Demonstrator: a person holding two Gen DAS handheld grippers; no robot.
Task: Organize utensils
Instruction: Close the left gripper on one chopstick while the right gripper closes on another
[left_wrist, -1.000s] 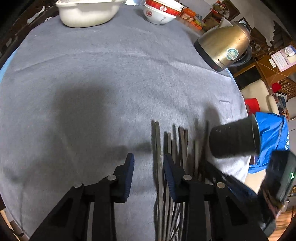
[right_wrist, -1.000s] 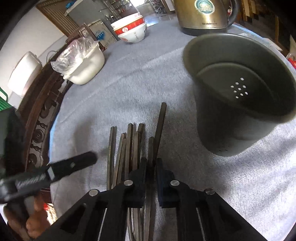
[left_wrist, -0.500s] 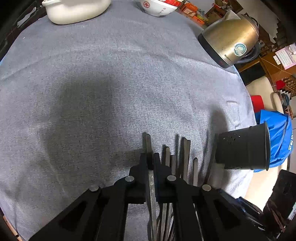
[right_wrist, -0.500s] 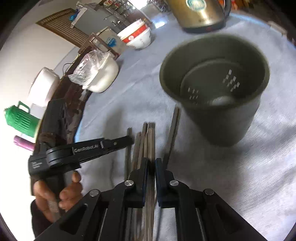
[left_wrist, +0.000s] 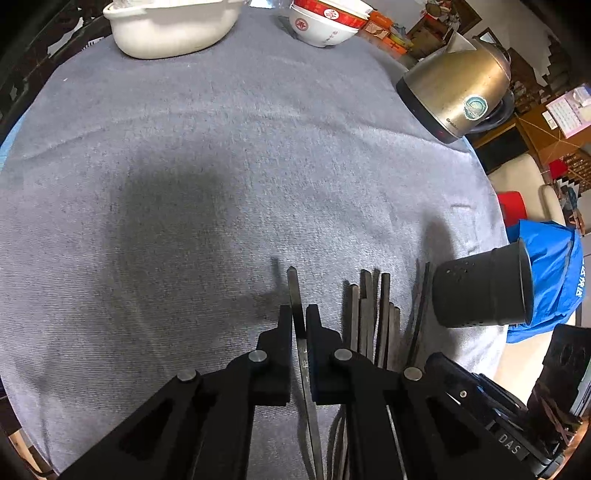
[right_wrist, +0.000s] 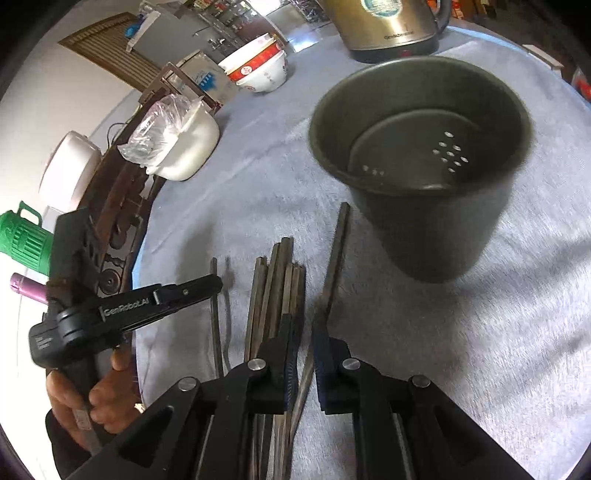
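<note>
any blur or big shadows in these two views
Left wrist view: mostly sharp; a broad dark shadow lies on the grey tablecloth, and fisheye bending curves the table edge. Right wrist view: the dark cup's rim and the cloth at far right are motion-smeared, and the background is washed out bright.

1. The left wrist view looks forward and down along its own gripper fingers (left_wrist: 280, 332), from close above the near edge of the round table (left_wrist: 221, 147), facing its far edge.
2. On that far edge it shows the white dish (left_wrist: 173, 29) and the red-rimmed bowl (left_wrist: 325, 22), with the kettle (left_wrist: 454, 85) at the far right edge.
3. The right wrist view sits just as low and close, over the same near edge, angled toward the dark perforated cup (right_wrist: 421, 162).
4. Both views share the chopsticks (left_wrist: 373, 314) (right_wrist: 280, 280), the cup (left_wrist: 484, 291), kettle (right_wrist: 388, 26), bowl (right_wrist: 258, 70) and dish (right_wrist: 184, 144).
5. The right wrist view also catches the left gripper (right_wrist: 218, 282) from the side, at the table's left edge.
</note>
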